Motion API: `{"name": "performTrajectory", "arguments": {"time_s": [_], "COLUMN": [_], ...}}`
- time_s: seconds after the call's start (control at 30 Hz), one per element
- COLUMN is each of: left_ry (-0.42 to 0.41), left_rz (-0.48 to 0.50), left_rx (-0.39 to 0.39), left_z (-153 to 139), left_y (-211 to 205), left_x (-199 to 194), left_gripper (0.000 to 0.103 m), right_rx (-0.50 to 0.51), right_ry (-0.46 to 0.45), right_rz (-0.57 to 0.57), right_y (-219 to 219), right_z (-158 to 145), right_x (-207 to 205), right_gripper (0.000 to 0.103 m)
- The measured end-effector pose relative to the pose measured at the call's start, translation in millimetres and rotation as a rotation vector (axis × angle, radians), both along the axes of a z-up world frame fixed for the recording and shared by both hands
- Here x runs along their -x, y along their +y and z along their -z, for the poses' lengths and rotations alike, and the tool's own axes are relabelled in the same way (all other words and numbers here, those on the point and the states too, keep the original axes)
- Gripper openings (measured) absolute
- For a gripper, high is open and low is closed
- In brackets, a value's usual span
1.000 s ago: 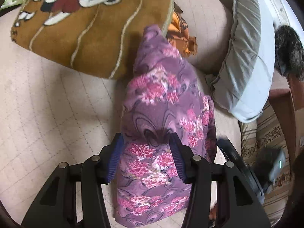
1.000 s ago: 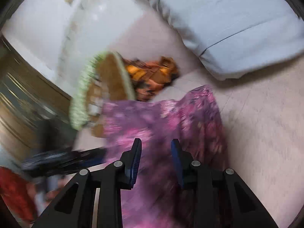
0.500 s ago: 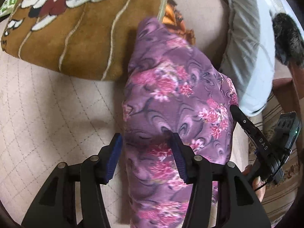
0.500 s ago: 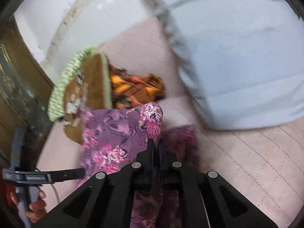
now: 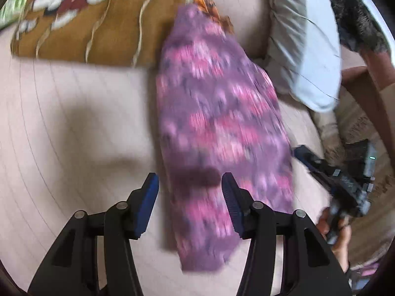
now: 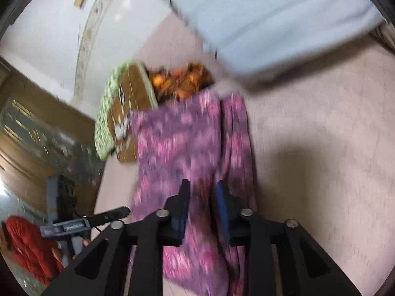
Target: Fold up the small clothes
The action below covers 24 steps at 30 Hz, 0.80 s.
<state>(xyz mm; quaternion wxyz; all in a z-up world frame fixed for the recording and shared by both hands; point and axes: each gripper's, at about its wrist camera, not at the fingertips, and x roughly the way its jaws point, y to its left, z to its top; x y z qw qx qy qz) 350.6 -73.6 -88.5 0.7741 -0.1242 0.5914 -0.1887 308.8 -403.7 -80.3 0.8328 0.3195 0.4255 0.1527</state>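
Two pillows beside cloth (blurred)

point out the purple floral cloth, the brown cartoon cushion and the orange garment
purple floral cloth (image 5: 217,123), left wrist view, middle of its folded top layer
brown cartoon cushion (image 5: 98,22), left wrist view, brown face beside the cartoon print
orange garment (image 6: 180,83), right wrist view, the crumpled part behind the cloth

I see bare bed left of the purple cloth; brown cushion and grey pillow block beyond.
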Motion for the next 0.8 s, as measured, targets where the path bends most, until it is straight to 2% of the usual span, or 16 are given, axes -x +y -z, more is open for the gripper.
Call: {"name": "performTrajectory", "arguments": {"time_s": [0.1,0.13,0.17,0.2,0.27,0.33,0.43,0.47,0.5,0.53,0.6,0.63,0.67,0.73,0.77,0.8], "left_ry": [0.064,0.091,0.113,0.126,0.105,0.055,0.049,0.065,0.077,0.071,0.057,0.048,0.040,0.029,0.030,0.036], "left_rz": [-0.015,-0.033,-0.052,-0.067,-0.074,-0.071,-0.041,-0.033,-0.030,-0.037,-0.037,-0.034,-0.034,-0.029,-0.027,-0.032], "left_rx": [0.096,0.102,0.091,0.080,0.066,-0.014,-0.162,-0.178,-0.171,-0.133,-0.091,-0.058,-0.035,-0.013,-0.027,-0.049], "left_z": [15,21,24,26,20,17,27,30,30,26,17,11,8,3,5,7], "left_y": [4,4,4,5,5,-2,-19,-21,-21,-17,-12,-10,-11,-12,-21,-25], "left_x": [18,21,22,22,26,25,26,27,29,34,43,49,53,57,55,55], "left_gripper": [0.053,0.053,0.053,0.053,0.053,0.053,0.053,0.053,0.053,0.052,0.052,0.052,0.053,0.054,0.054,0.054], "right_rx": [0.037,0.113,0.216,0.269,0.273,0.260,0.381,0.359,0.318,0.270,0.125,0.089,0.078,0.078,0.107,0.150], "right_ry": [0.040,0.052,0.054,0.035,-0.060,-0.102,0.023,0.066,0.075,0.063,0.011,-0.001,-0.003,0.027,0.051,0.066], "right_rz": [-0.069,-0.085,-0.099,-0.131,-0.119,-0.083,-0.058,-0.068,-0.058,-0.035,0.000,0.021,0.036,0.031,0.009,-0.026], "right_y": [20,32,42,48,43,29,20,17,14,9,-6,-11,-9,-4,7,15], "right_z": [12,13,11,3,-24,-37,-11,-3,-1,-3,-10,-10,-8,3,8,11], "right_x": [4,2,2,6,21,27,13,12,16,23,49,60,67,81,77,75], "right_gripper": [0.039,0.034,0.005,0.006,0.006,0.006,0.008,0.010,0.018,0.020,0.035,0.048,0.052,0.051,0.040,0.023]}}
